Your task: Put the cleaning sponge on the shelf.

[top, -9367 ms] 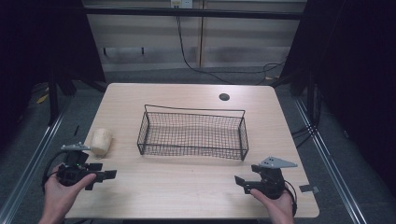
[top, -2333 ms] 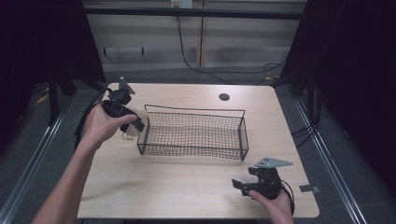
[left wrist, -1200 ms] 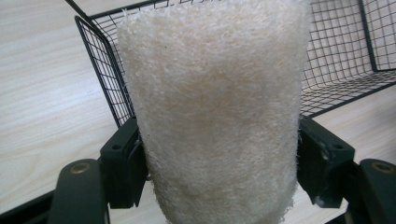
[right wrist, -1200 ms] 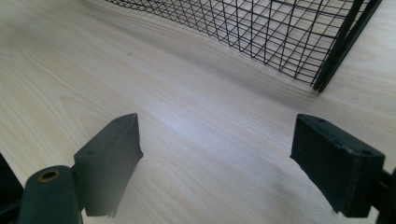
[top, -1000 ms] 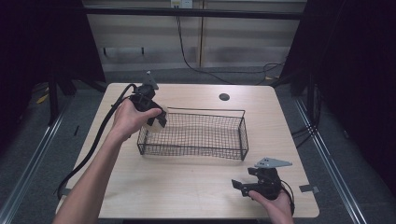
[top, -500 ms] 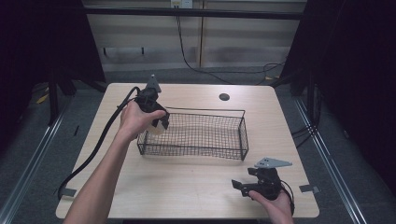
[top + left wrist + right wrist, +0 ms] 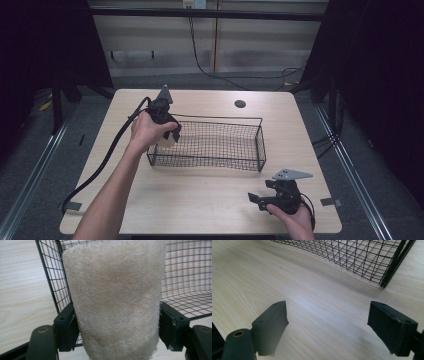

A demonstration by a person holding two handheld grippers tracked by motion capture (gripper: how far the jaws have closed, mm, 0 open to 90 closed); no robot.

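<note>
A cream, fibrous loofah sponge (image 7: 113, 302) sits clamped between the jaws of my left gripper (image 7: 170, 131), which is shut on it. In the high view the loofah sponge (image 7: 166, 139) hangs inside the left end of the black wire basket (image 7: 215, 160), just over its left wall. In the left gripper view the wire basket (image 7: 180, 285) wall and floor show behind the sponge. My right gripper (image 7: 267, 196) rests low near the table's front right, open and holding nothing. Its two fingers (image 7: 270, 326) stand wide apart over bare wood, with a basket corner (image 7: 392, 267) beyond.
The light wooden table (image 7: 200, 200) has a round cable hole (image 7: 240, 104) at the back. A thick black cable (image 7: 100, 165) trails from my left gripper across the table's left side. Dark floor and rails surround the table.
My left gripper has carried the loofah from the table's left side up and right, then lowered it into the basket's left end. The right gripper has stayed put.
</note>
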